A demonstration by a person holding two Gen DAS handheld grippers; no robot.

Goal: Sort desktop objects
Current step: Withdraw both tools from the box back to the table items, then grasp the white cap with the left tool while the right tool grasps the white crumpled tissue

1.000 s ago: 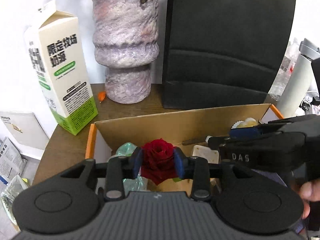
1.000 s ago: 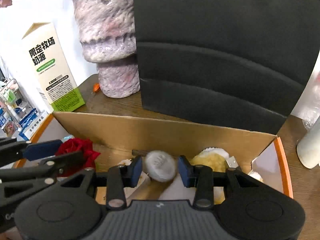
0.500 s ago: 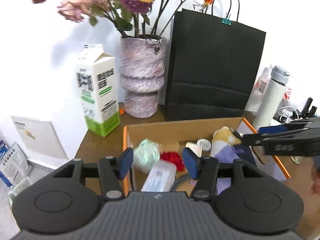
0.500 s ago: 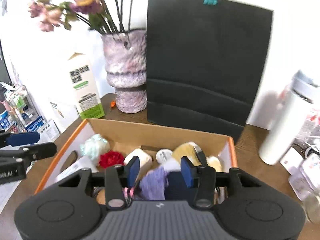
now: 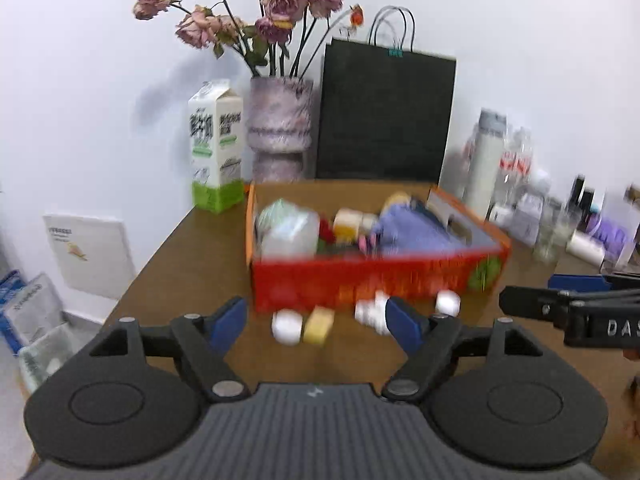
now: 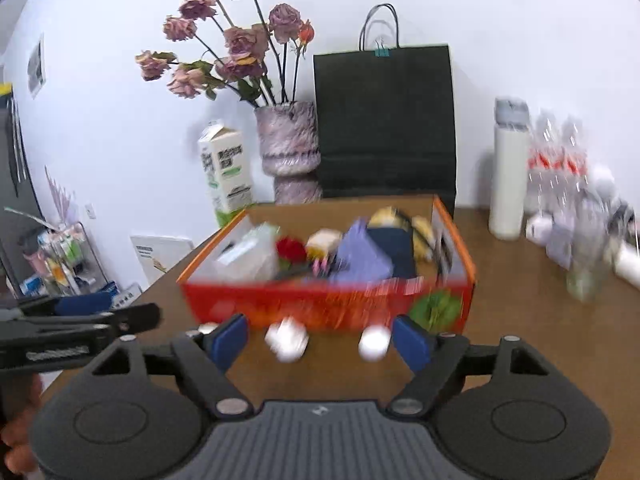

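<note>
- Left gripper (image 5: 316,322): jaws spread wide and opening further, nothing gripped. Seen through the gap, on the table (image 5: 188,256) beyond the tips, lie a white ball (image 5: 286,327) and a yellow block (image 5: 318,325), side by side and about touching. A white bottle (image 5: 370,314) lies just past the right-hand pad.
- A second white ball (image 5: 447,303) sits outside the right jaw, close to the box front.
- Box (image 5: 376,284): straight ahead of the left jaws, beyond the loose items, red front wall facing them. Inside are a clear tub (image 5: 290,234), a red rose (image 5: 326,232), a purple cloth (image 5: 416,232) and other blurred items.
- Right gripper (image 6: 322,340): jaws also wide apart and opening, pinching nothing. Between the pads and a little beyond them lie two blurred white things; one (image 6: 287,340) nearer the left pad, one (image 6: 374,343) nearer the right pad.
- From the right wrist view the box (image 6: 320,304) is dead ahead of the jaws, with the rose (image 6: 291,249) left of centre inside.
- Behind the box, far past both pairs of jaws: a milk carton (image 5: 216,146), a vase (image 5: 280,130) of dried roses, a black bag (image 5: 386,114).
- Each gripper shows at the edge of the other's view, level with its jaws.
</note>
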